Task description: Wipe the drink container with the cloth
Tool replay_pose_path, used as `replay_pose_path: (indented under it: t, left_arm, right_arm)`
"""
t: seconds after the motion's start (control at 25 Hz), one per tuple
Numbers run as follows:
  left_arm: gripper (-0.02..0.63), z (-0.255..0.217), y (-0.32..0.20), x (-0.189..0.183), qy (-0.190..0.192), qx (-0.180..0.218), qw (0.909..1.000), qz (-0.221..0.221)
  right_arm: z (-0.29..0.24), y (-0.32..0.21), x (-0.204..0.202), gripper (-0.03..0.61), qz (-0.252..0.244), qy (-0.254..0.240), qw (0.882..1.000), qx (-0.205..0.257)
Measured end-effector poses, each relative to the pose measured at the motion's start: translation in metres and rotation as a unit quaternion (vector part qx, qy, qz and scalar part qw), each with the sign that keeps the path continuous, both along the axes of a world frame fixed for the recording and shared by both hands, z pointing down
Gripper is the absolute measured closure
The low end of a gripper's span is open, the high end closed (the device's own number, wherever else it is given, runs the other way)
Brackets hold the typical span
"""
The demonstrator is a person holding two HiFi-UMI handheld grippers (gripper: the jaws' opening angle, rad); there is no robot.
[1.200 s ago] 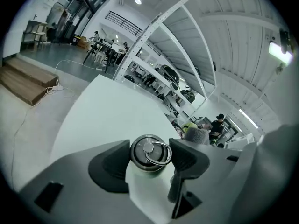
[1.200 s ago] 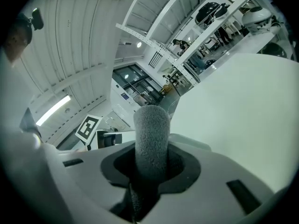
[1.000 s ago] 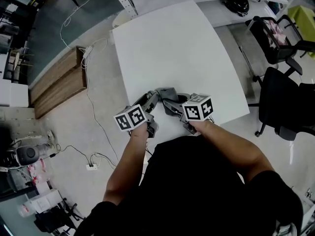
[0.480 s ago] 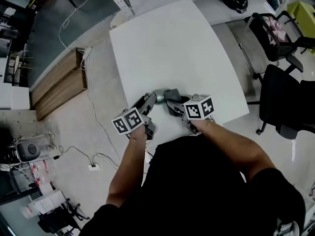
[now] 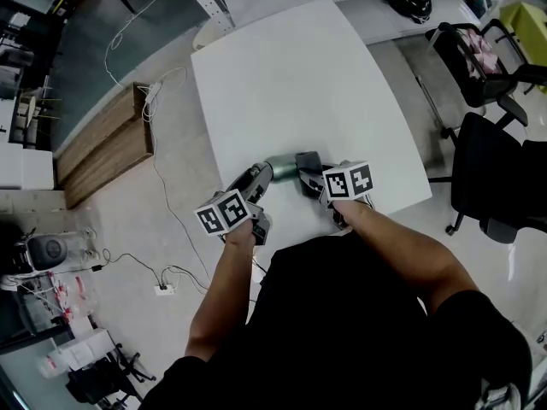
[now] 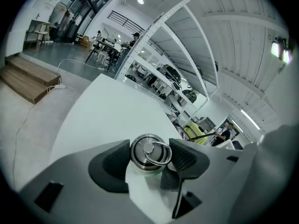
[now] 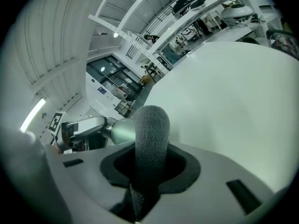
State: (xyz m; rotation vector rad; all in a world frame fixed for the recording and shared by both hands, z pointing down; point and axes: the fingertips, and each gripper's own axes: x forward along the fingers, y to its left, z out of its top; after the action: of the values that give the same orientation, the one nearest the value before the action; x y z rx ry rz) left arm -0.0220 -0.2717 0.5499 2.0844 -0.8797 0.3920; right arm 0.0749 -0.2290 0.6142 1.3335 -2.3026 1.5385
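A pale green metal drink bottle (image 5: pixel 281 168) lies sideways just above the white table (image 5: pixel 291 75), near its front edge. My left gripper (image 5: pixel 259 178) is shut on its neck end. In the left gripper view the steel cap with a ring (image 6: pixel 148 151) sits between the two dark pads. My right gripper (image 5: pixel 313 178) is shut on a dark grey cloth (image 5: pixel 306 160), which is pressed against the bottle's far end. In the right gripper view the cloth (image 7: pixel 150 134) stands up as a thick roll out of the jaws, with the bottle (image 7: pixel 122 129) right behind it.
Black office chairs (image 5: pixel 491 169) stand to the right of the table. A low wooden platform (image 5: pixel 102 143) and loose cables (image 5: pixel 158 289) lie on the floor to the left. Shelving and another desk (image 5: pixel 410 7) are beyond the table.
My right gripper has carried the cloth up and a little right, along the bottle toward its far end. The left gripper keeps its hold and has barely moved.
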Motion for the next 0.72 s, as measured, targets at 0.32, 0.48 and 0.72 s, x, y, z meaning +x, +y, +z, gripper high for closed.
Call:
replay_pose_path:
  t: [0.32,0.48,0.72]
  left_arm:
    - [0.342,0.003,0.023,0.016,-0.049,0.041,0.9945,0.082]
    - [0.342,0.001,0.038,0.023,-0.103,0.099,0.9771,0.158]
    - [0.344,0.002,0.051,0.025,-0.158,0.158,0.9486,0.225]
  right_arm:
    - [0.010,0.008,0.019,0.480,0.021,0.019,0.999,-0.027]
    - [-0.001,0.012,0.035,0.480,0.046,0.000,0.999,-0.018]
    - [-0.033,0.019,0.044,0.480,0.042,-0.048,0.997,0.031]
